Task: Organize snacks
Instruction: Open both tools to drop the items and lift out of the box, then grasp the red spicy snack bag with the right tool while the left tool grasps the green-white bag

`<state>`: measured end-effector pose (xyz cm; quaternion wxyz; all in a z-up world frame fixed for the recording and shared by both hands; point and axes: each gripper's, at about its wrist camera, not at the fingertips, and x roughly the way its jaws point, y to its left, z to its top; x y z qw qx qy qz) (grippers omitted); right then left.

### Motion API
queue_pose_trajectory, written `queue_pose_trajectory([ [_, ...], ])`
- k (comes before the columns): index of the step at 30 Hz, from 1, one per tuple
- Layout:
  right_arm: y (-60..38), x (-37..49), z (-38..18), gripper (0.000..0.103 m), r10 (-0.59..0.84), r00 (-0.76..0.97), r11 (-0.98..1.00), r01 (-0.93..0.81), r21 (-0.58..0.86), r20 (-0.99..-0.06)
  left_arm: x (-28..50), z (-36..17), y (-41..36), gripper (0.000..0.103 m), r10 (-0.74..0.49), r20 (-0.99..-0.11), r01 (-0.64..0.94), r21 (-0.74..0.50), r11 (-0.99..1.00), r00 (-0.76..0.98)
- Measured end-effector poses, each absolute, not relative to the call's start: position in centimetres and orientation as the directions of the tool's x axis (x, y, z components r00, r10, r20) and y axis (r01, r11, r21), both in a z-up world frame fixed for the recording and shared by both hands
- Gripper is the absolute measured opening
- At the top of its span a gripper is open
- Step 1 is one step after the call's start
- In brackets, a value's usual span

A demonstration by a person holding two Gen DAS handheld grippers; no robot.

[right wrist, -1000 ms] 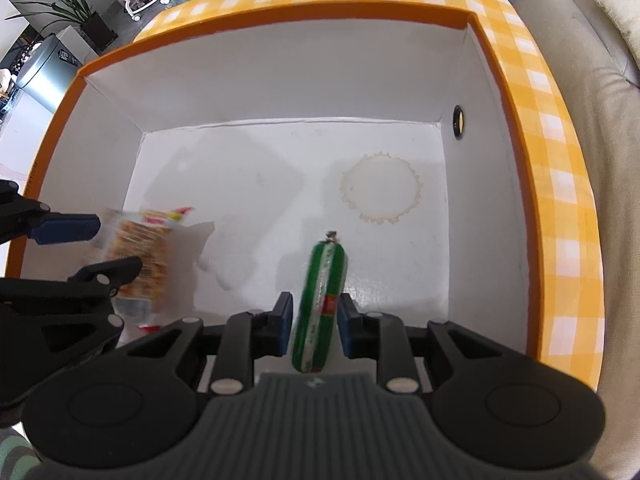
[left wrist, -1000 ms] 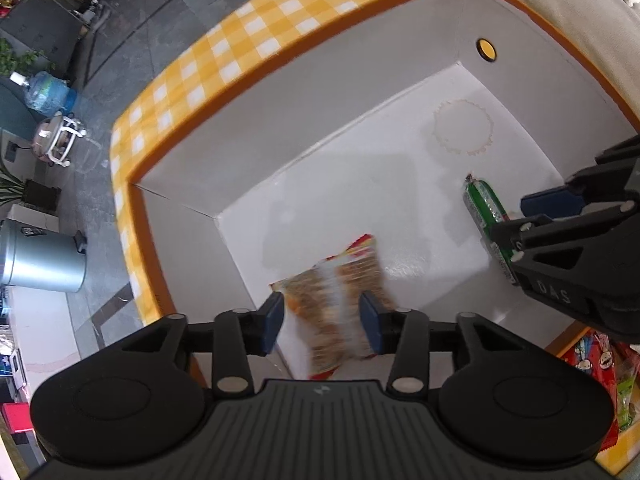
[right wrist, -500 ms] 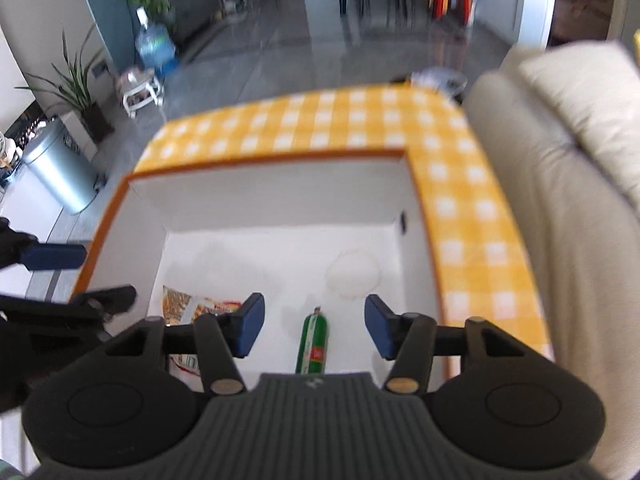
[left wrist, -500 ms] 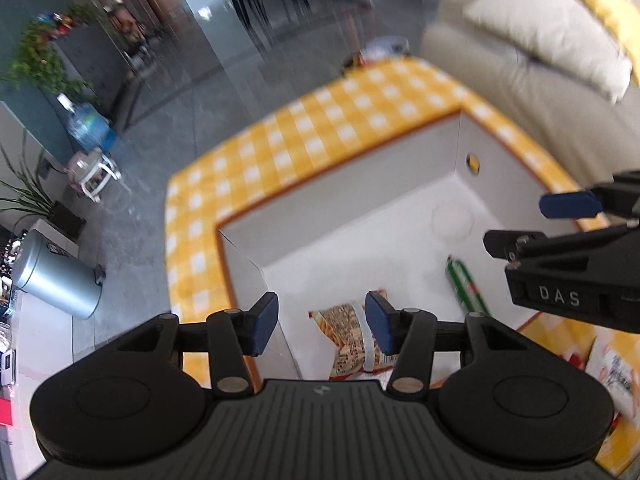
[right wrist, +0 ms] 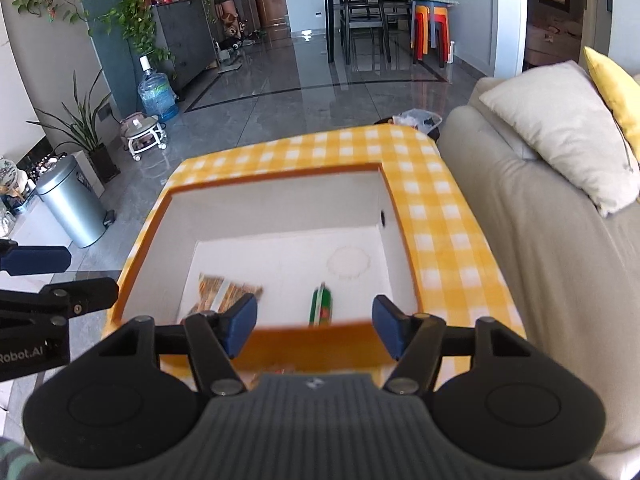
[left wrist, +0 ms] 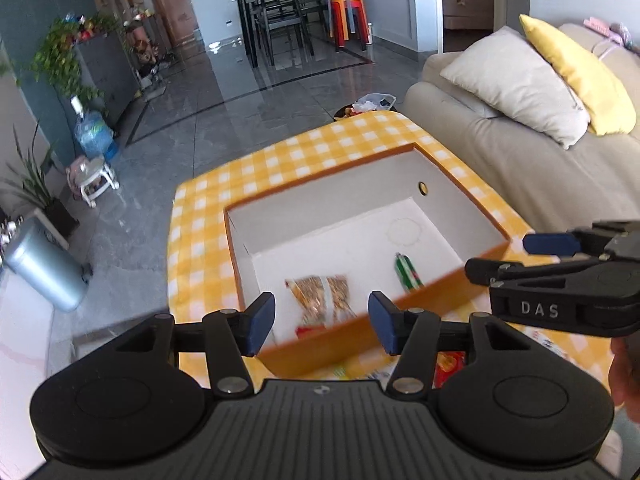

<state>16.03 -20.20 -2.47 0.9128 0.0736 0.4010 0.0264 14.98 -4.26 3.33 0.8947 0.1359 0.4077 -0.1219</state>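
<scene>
Orange-rimmed and white inside, the box (left wrist: pixel 472 276) already holds two snacks on its floor: a clear packet of brown crackers (left wrist: pixel 322 296) toward its near left corner and a green wrapped stick (left wrist: pixel 407 274) lying apart from it, further right and short of the faint ring mark. Both lie free, touched by nothing. The left tongs (left wrist: pixel 322 322) stand above the box's near wall, jaws opening with nothing between them; the right tongs (right wrist: pixel 314 326) likewise hang above the near wall, jaws opening and empty. This looks like the end of a drop-off step, with the hands clear of the box. More packets, red and yellow-green (left wrist: pixel 450 364), show on the checked counter (left wrist: pixel 288 152) just outside the box's near wall, so the next move probably calls for turning the tongs down toward those, choosing one each, and closing on a flat edge of crinkly wrapper that may slip. Compared with a second ago, the difference is plain: then the left tongs were deep in the box around the cracker packet and the right tongs were clamped on the green stick; now both snacks rest on the box floor and both tongs sit higher and further back, with the room beyond in sight.
</scene>
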Motion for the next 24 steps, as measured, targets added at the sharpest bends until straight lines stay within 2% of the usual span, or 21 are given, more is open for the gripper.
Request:
queue_pose_trajectory([
  [8, -20.7, 10.7, -4.1, 0.062, 0.115, 0.658, 0.986, 0.017, 0.167, -0.744, 11.3, 1.6, -3.4, 0.064, -0.170, -0.798, 0.291, 0.007, 0.957, 0.578],
  [15, -21.9, 7.5, -6.6, 0.062, 0.104, 0.603, 0.981, 0.068, 0.181, -0.791, 8.9, -1.3, -3.9, 0.064, -0.192, -0.824, 0.266, -0.053, 0.962, 0.533],
  [20, -21.6, 6.7, -8.7, 0.062, 0.123, 0.556, 0.979, 0.070, 0.194, -0.822, 7.6, -2.9, -4.3, 0.065, -0.150, -0.828, 0.284, 0.012, 0.959, 0.541],
  [24, -20.7, 6.8, -9.6, 0.062, 0.147, 0.529, 0.978, 0.048, 0.203, -0.836, 8.1, -3.3, -3.7, 0.071, -0.171, -0.838, 0.287, -0.018, 0.958, 0.519],
])
